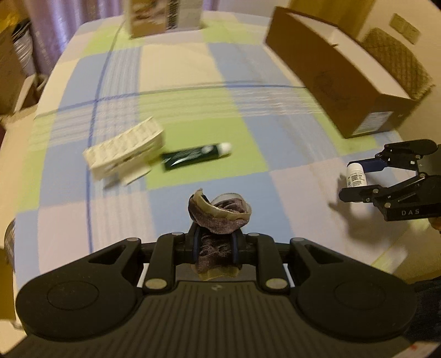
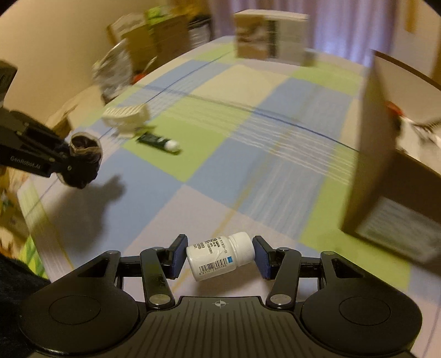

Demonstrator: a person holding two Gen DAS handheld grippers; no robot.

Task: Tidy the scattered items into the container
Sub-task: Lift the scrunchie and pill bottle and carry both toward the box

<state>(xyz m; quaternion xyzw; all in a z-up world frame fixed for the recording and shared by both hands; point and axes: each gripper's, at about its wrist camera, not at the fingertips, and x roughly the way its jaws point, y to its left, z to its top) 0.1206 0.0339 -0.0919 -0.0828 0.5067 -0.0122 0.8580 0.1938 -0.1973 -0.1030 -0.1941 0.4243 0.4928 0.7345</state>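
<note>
Checked tablecloth (image 1: 176,68); cardboard box (image 1: 344,82) right.

Ahead and left of the left gripper (image 1: 215,242) on the table (image 1: 248,68), a carton (image 1: 124,148) lies with a tube (image 1: 195,155) just to its right. Far ahead stands a box (image 1: 165,16). The open container (image 1: 339,79) sits ahead to the right, with the right gripper (image 1: 355,179) on its near side.
</note>
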